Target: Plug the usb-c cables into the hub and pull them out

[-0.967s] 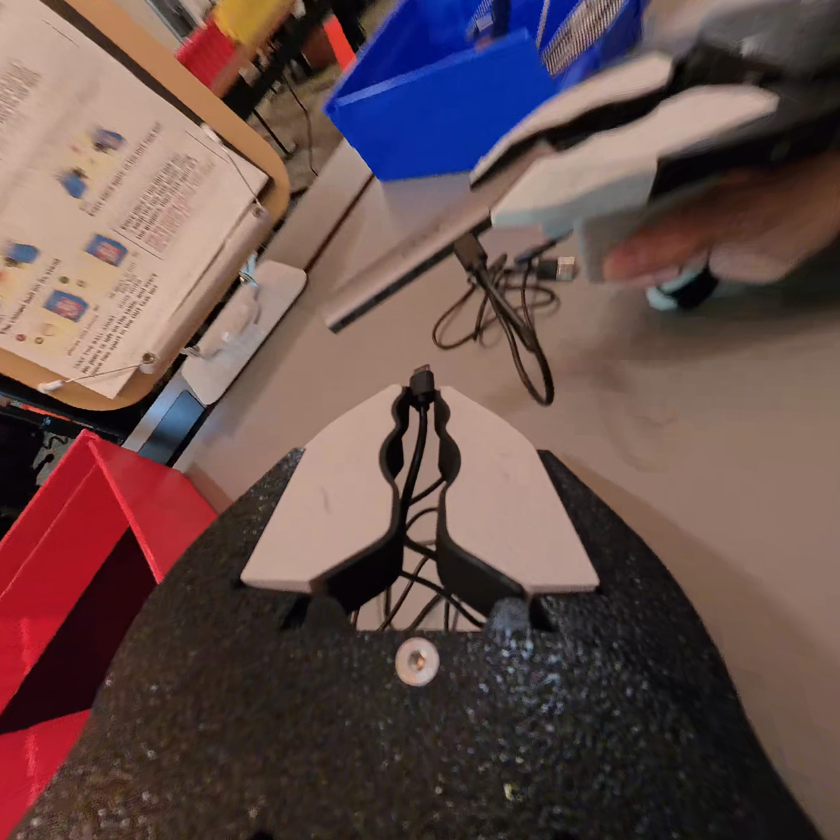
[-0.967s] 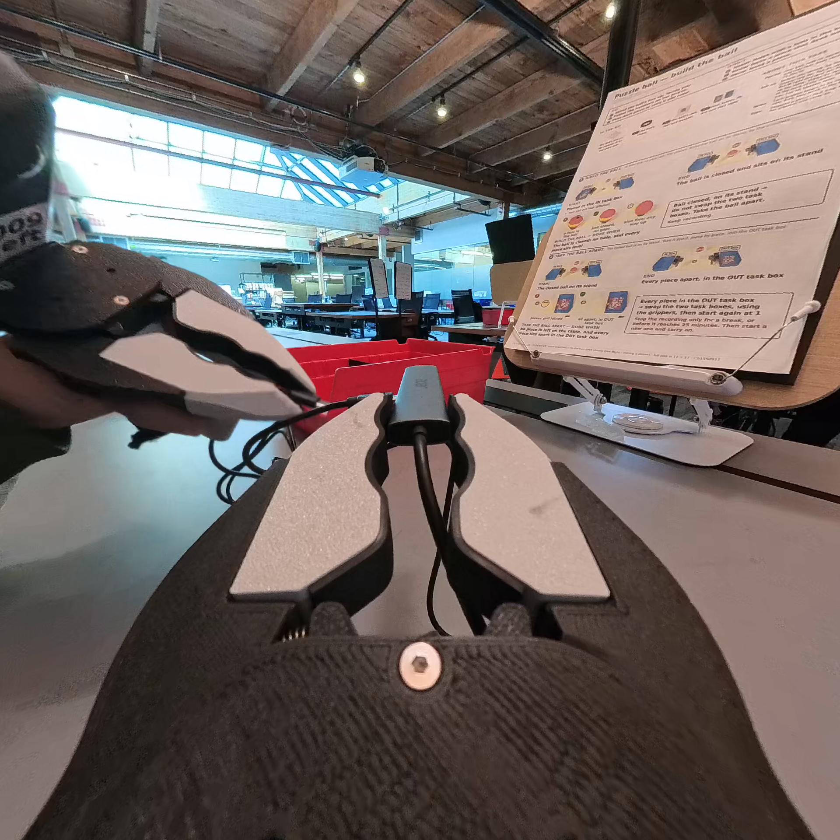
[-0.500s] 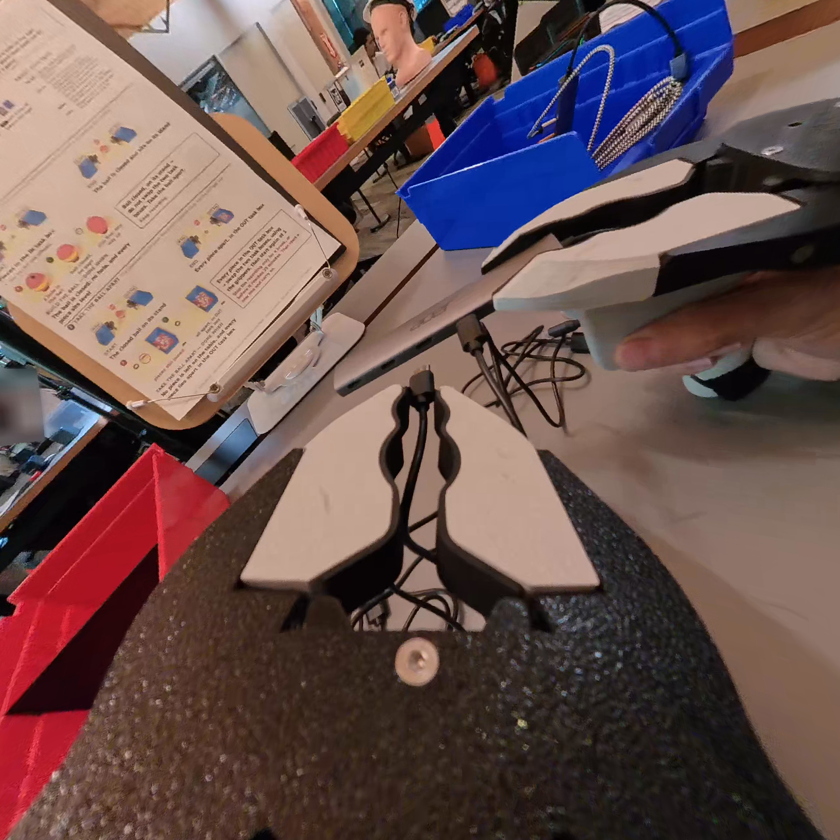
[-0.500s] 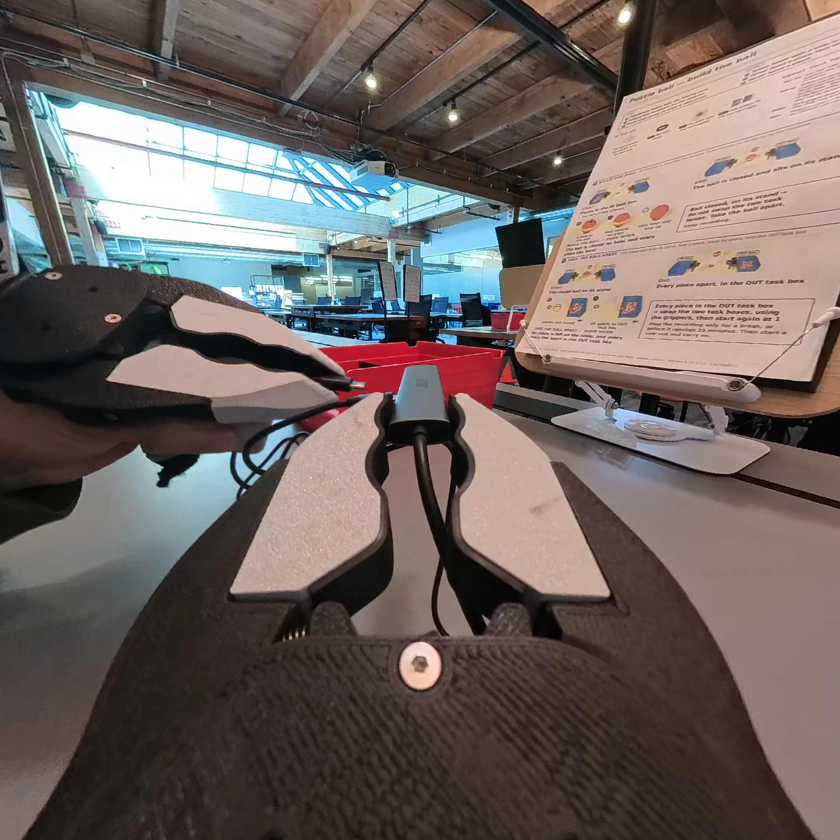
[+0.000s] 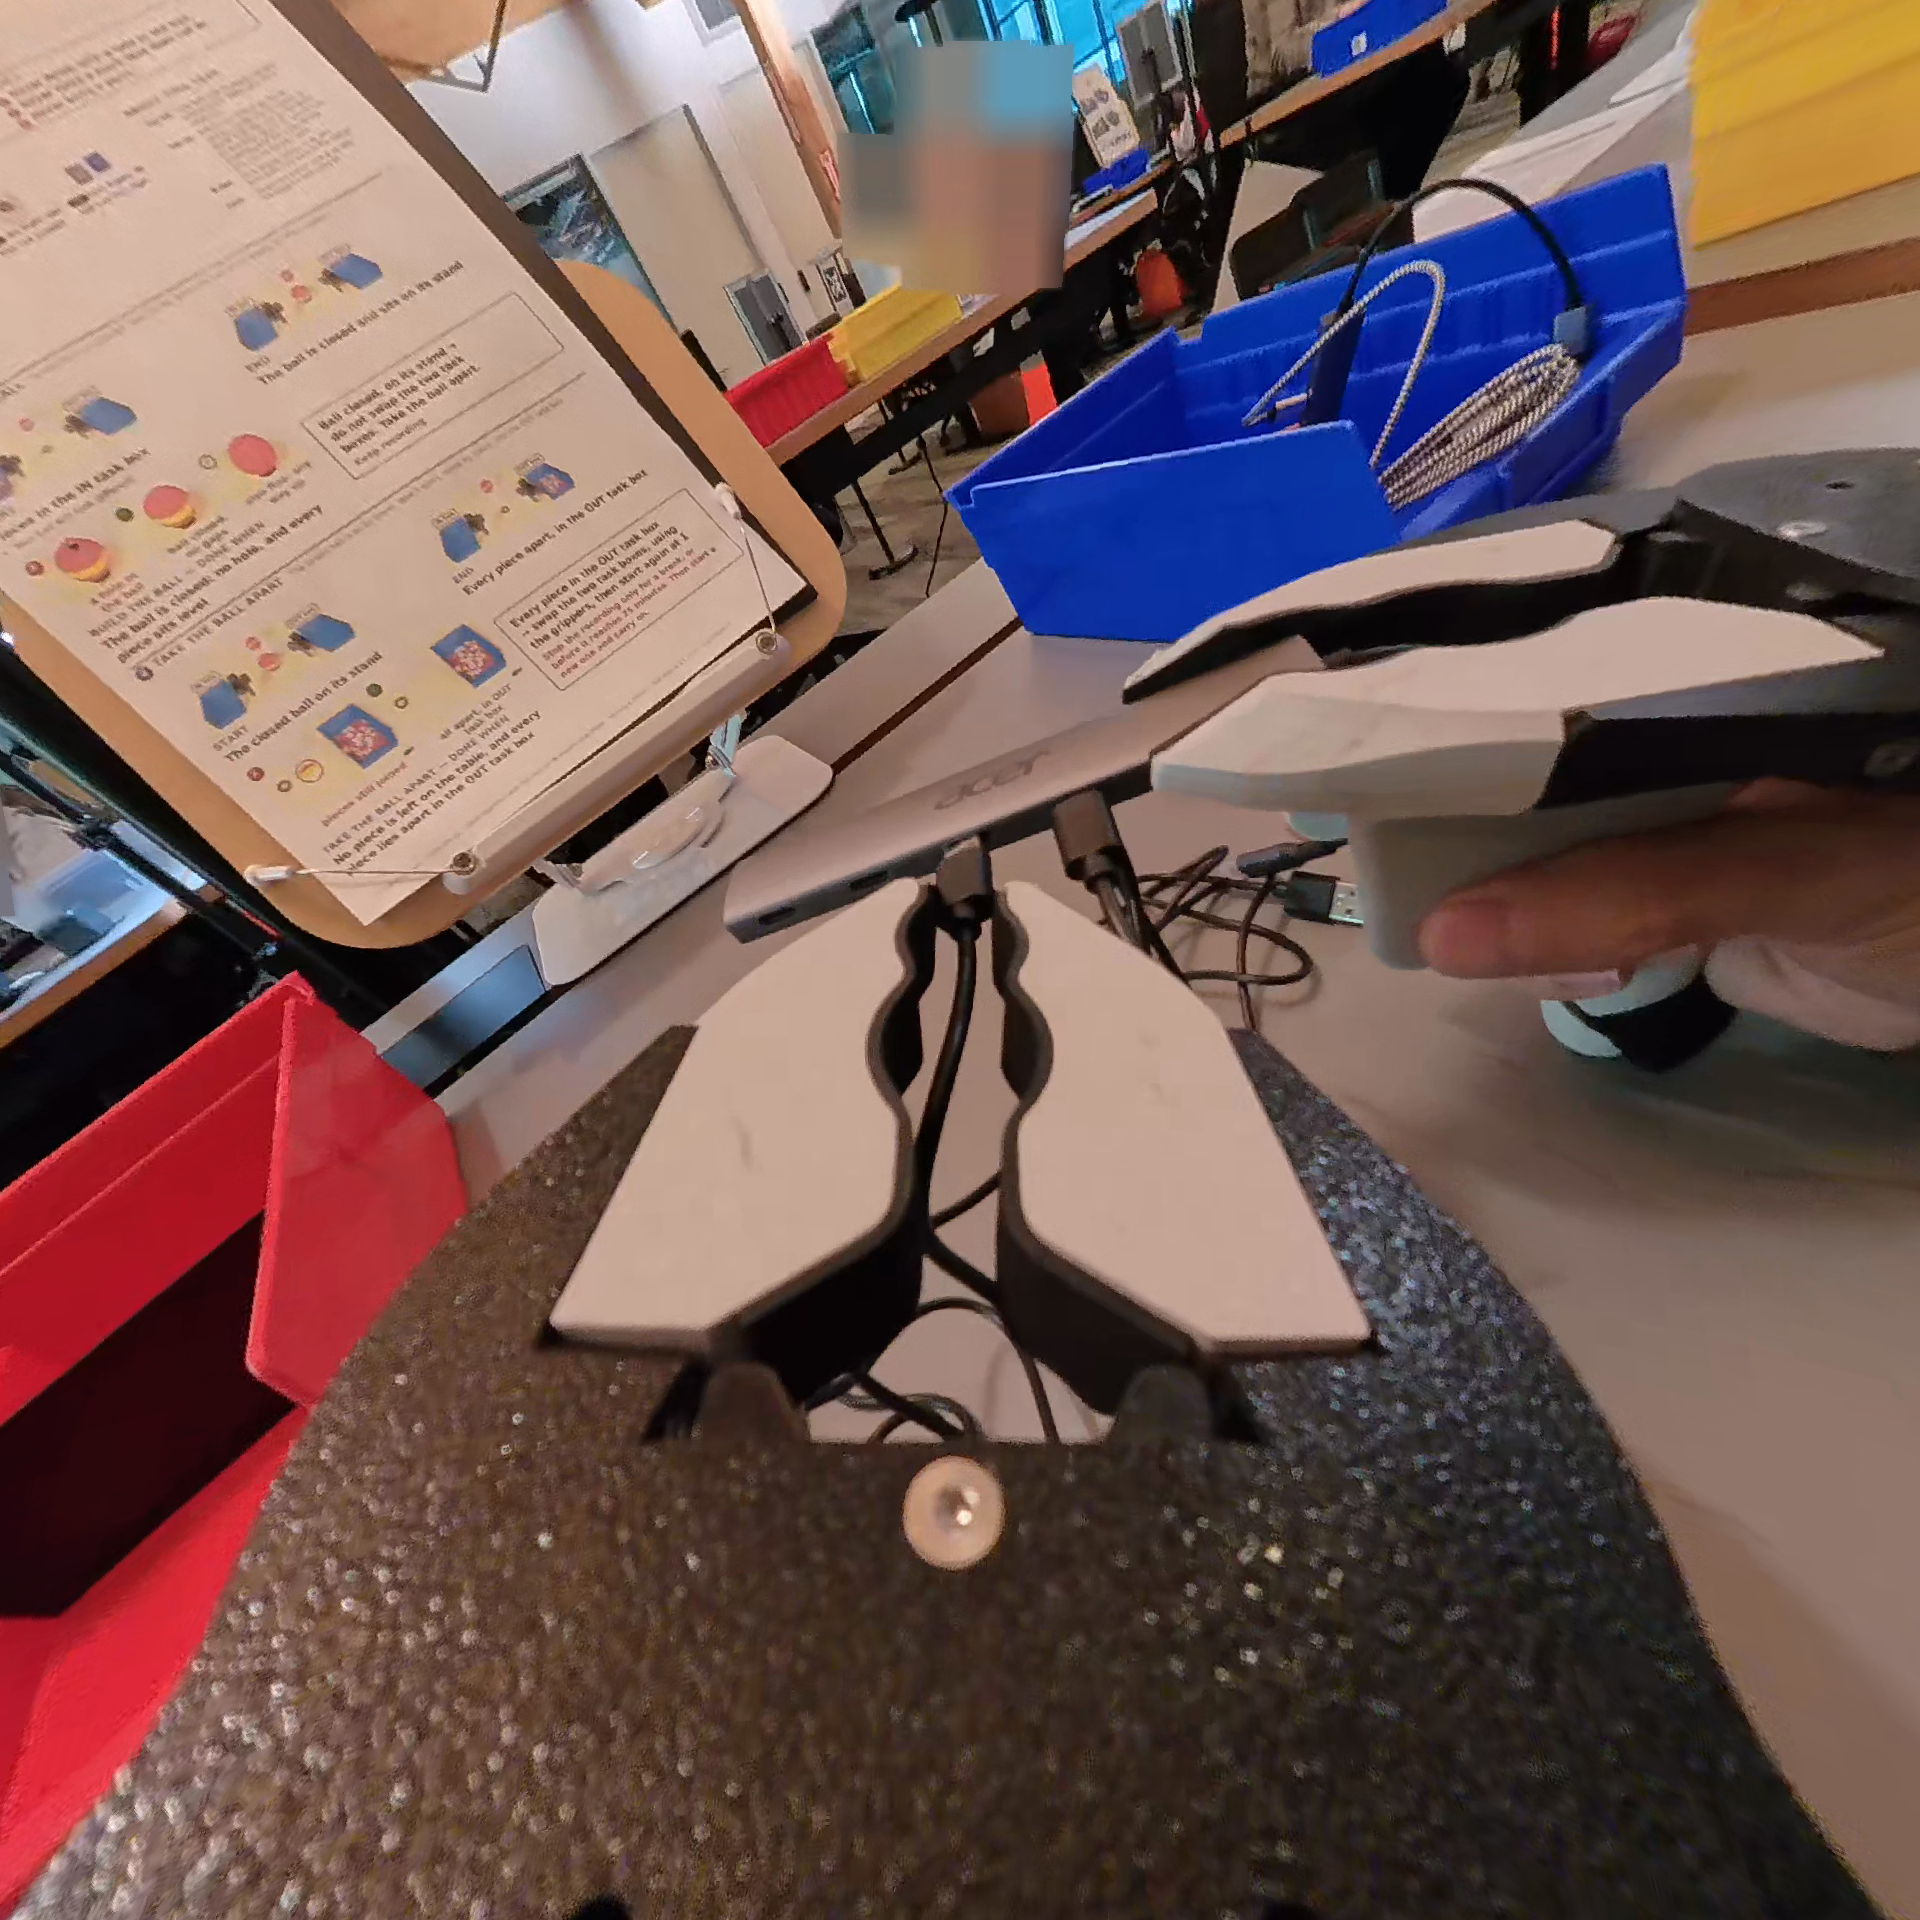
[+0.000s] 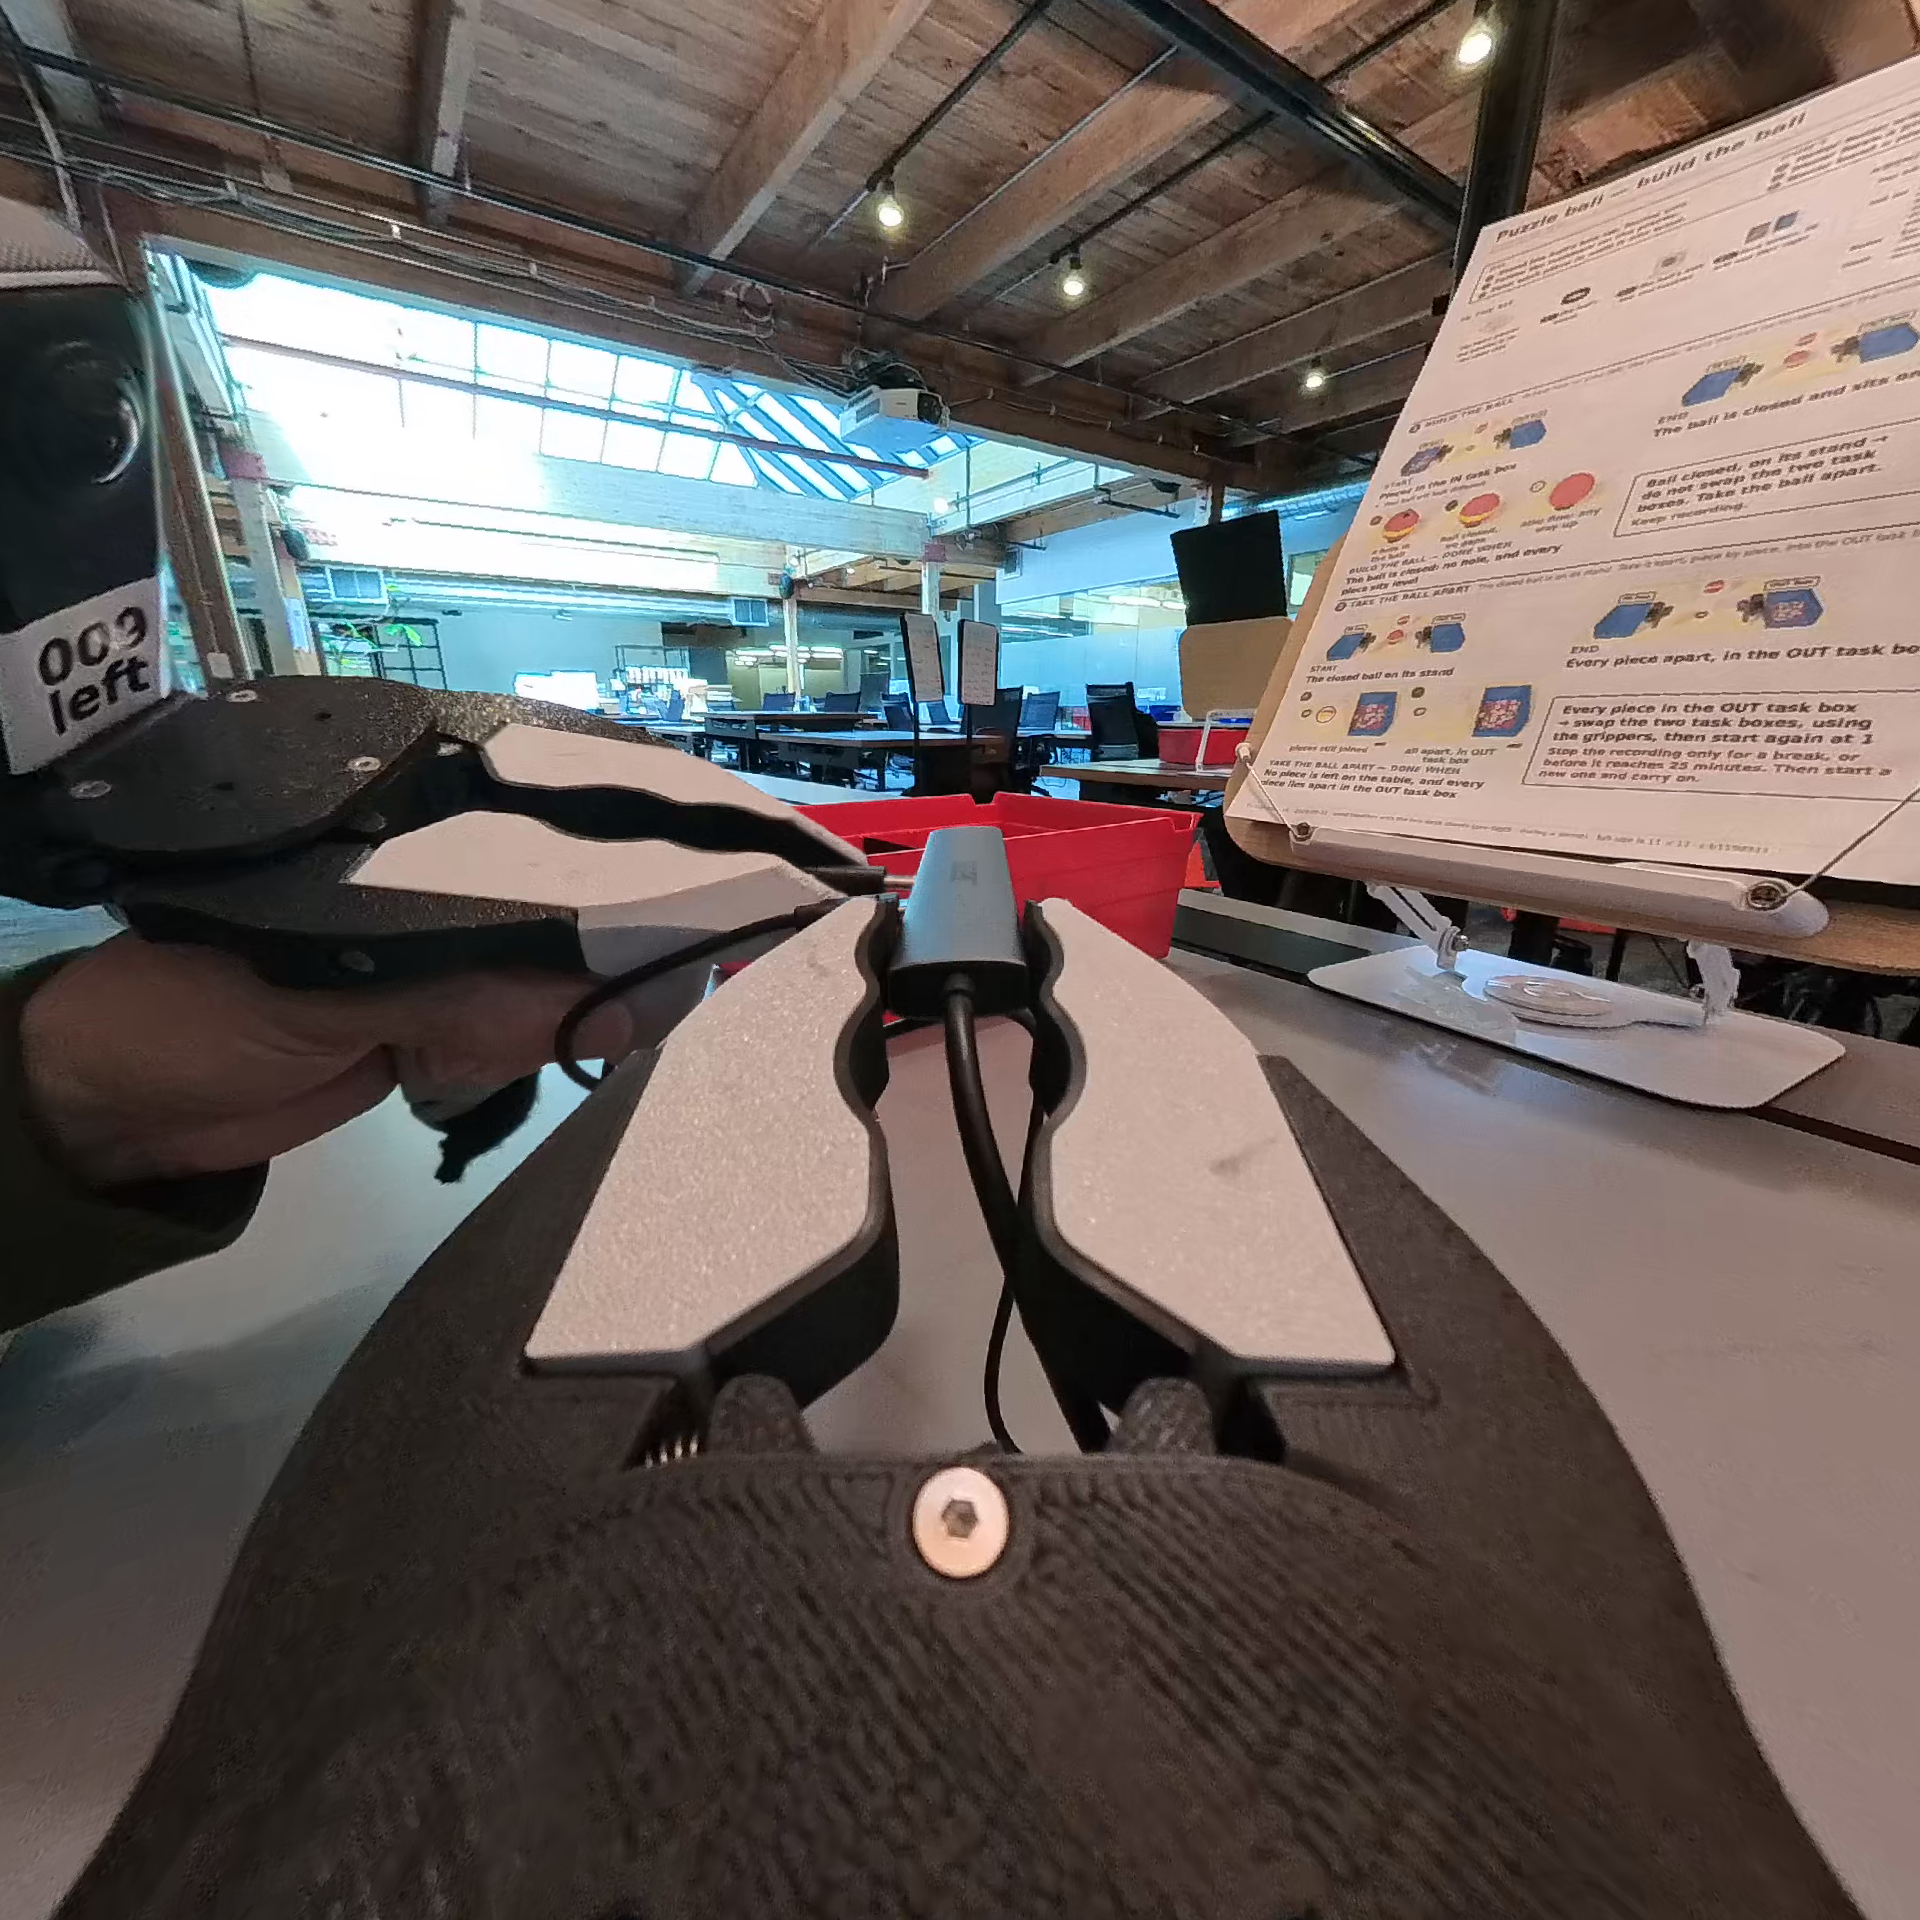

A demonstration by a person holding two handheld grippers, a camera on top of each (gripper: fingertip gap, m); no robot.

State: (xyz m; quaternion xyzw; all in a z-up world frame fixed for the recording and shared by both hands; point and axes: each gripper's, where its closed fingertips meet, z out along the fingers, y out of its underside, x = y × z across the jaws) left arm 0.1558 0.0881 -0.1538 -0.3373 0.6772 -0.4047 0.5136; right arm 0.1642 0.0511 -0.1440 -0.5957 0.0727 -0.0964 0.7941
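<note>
My left gripper (image 5: 961,894) is shut on a black USB-C cable (image 5: 951,1039), and its plug touches the side edge of the grey hub (image 5: 935,810). I cannot tell how deep the plug sits. My right gripper (image 6: 958,909) is shut on the hub's end (image 6: 961,862) and holds it above the table; it also shows in the left wrist view (image 5: 1153,717). The hub's own black cord (image 6: 977,1101) runs back between the right fingers. The left gripper (image 6: 862,873) meets the hub from the left. A second black cable (image 5: 1086,842) is plugged into the hub's same edge.
A blue bin (image 5: 1195,520) with braided cables stands at the back right. A red bin (image 5: 208,1195) is at the near left. A printed sheet on a stand (image 5: 416,520) is at the back left. Loose black cables (image 5: 1226,925) lie on the grey table under the hub. The gap from one gripper's tips to the other's is roughly 4 centimetres.
My left gripper has tilted up and moved forward with the cable, bringing its plug from short of the hub to the hub's edge. The right gripper has held the hub nearly still.
</note>
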